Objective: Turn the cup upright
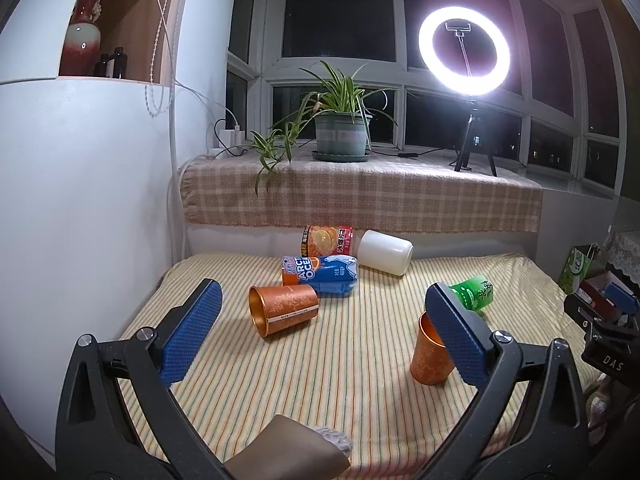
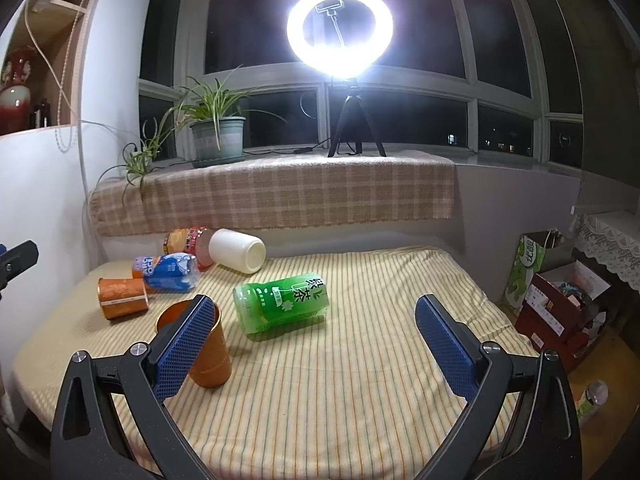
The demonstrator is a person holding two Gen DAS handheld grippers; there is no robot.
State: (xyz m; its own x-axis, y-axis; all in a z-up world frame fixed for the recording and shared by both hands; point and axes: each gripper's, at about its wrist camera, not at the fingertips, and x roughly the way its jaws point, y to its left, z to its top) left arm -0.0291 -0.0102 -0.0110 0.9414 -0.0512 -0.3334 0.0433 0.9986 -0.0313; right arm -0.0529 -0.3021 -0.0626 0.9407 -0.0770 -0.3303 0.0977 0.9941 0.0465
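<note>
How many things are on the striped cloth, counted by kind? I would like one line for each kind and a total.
Orange cups: 2, one lying on its side, one standing upright
White cup: 1, lying on its side
Drink bottles: 3, all lying down: blue, green, orange-red
Total: 6

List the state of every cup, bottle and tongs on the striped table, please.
Left tongs: open, empty.
Right tongs: open, empty.
Near orange cup: upright.
Far orange cup: on its side.
White cup: on its side.
Green bottle: lying down.
Blue bottle: lying down.
Orange bottle: lying down.
</note>
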